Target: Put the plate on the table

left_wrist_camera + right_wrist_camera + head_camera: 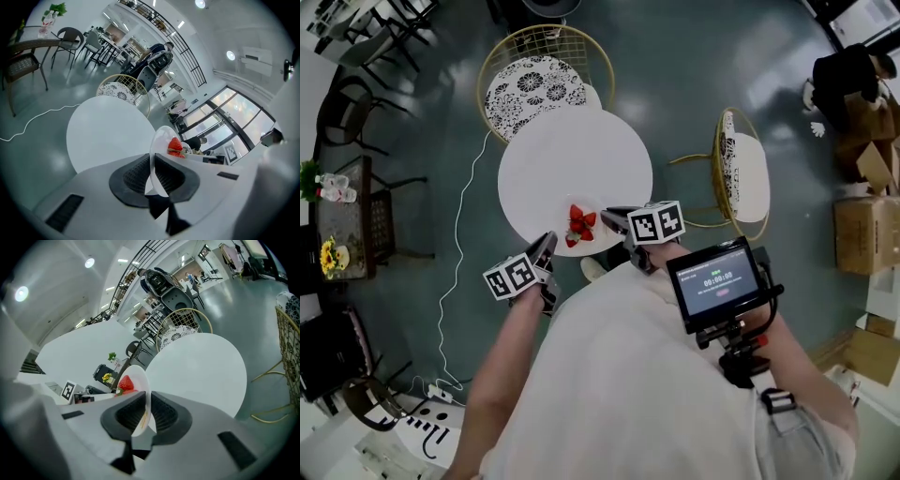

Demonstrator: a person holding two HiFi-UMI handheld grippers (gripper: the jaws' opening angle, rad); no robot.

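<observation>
Currently both grippers clamp the plate (584, 240): left gripper (547, 243) and right gripper (615, 218) each pinch an opposite rim. It sits over the near edge of the round table (572, 155); contact unclear. Keep it level so the strawberries (580, 224) stay put, lower evenly, release together.

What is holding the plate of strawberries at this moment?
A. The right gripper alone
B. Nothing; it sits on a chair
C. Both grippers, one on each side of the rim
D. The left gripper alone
C: the left gripper and the right gripper each have their jaws shut on the rim of the plate.
</observation>
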